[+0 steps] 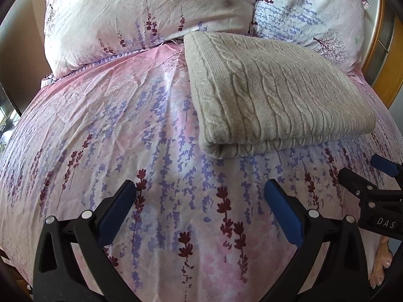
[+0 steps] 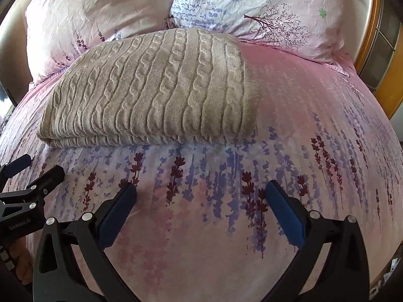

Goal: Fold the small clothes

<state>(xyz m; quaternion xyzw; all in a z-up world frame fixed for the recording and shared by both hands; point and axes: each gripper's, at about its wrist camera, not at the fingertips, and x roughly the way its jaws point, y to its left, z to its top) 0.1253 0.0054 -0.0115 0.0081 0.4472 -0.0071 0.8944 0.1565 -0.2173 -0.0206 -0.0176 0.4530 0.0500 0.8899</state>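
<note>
A beige cable-knit sweater (image 1: 274,93) lies folded into a flat rectangle on the pink floral bedspread (image 1: 105,130), its folded edge toward me. In the right wrist view the same sweater (image 2: 151,90) sits left of centre. My left gripper (image 1: 200,188) hovers open over the bedspread, short of the sweater's near edge, with nothing between its blue pads. My right gripper (image 2: 201,190) is also open and empty, just in front of the sweater. Each gripper shows at the side of the other's view: the right one (image 1: 367,173) and the left one (image 2: 37,166).
Two floral pillows (image 1: 141,15) (image 2: 264,7) lean at the head of the bed behind the sweater. A wooden frame (image 1: 388,58) runs along the right side. Part of a hand (image 1: 381,264) shows at the lower right. Bare bedspread spreads to the left and in front.
</note>
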